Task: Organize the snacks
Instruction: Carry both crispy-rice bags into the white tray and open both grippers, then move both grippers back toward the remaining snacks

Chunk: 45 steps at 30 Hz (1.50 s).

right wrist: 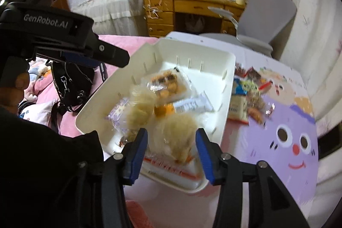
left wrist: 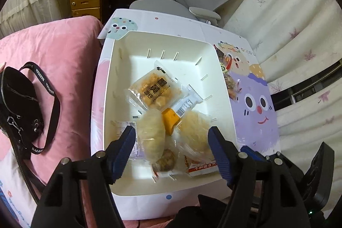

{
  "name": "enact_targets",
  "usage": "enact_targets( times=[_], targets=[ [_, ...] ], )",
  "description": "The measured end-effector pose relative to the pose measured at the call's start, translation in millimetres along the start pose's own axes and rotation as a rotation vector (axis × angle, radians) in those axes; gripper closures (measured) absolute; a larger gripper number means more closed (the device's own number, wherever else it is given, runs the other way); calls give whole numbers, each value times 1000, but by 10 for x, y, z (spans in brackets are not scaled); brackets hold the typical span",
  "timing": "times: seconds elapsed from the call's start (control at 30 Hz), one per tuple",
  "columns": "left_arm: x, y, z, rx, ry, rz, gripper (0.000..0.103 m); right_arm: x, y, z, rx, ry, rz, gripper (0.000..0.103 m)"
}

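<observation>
White plastic bin holds most snacks: a crispy-rice cake pack, floss rolls. More packets lie loose on the cartoon board beside its right wall. Left gripper and right gripper both hover wide apart, empty. Reaching right, a finger may clip the bin rim and tip it; open board lies beyond

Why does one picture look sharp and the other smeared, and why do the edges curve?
The left wrist view is crisp: print on the orange-labelled snack pack in the white bin is readable. The right wrist view shows motion blur: the loose snacks beside the bin and the cartoon mat are smeared. Both are fisheye views, so edges bend and corners go black.
</observation>
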<state>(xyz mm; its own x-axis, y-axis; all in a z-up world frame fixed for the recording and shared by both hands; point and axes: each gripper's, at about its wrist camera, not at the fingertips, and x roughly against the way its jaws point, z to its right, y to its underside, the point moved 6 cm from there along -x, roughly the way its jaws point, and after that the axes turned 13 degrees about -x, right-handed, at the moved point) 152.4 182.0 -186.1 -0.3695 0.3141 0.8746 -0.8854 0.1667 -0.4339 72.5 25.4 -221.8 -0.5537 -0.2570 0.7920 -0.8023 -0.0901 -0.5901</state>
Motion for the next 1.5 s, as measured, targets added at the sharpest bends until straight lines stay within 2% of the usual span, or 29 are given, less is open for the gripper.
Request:
enact_targets(
  times=[0.27, 0.47, 0.9, 1.13, 1.27, 1.5],
  targets=[
    [-64, 19, -2, -3, 49, 3, 29, -7, 204, 51, -90, 73, -52, 55],
    [-242, 111, 152, -41, 89, -66, 27, 39, 343, 159, -138, 120, -73, 54],
    [-477, 265, 478, -10, 108, -166, 26, 75, 618, 520, -161, 138, -166, 51],
    [-527, 62, 747, -31, 83, -178, 26, 51, 581, 890, -154, 106, -184, 51],
    [-565, -119, 960, -21, 112, -193, 25, 10, 483, 1132, -143, 78, -182, 51],
    [-650, -547, 1415, -79, 98, -203, 22, -48, 283, 1503, -92, 58, -138, 51]
  ],
)
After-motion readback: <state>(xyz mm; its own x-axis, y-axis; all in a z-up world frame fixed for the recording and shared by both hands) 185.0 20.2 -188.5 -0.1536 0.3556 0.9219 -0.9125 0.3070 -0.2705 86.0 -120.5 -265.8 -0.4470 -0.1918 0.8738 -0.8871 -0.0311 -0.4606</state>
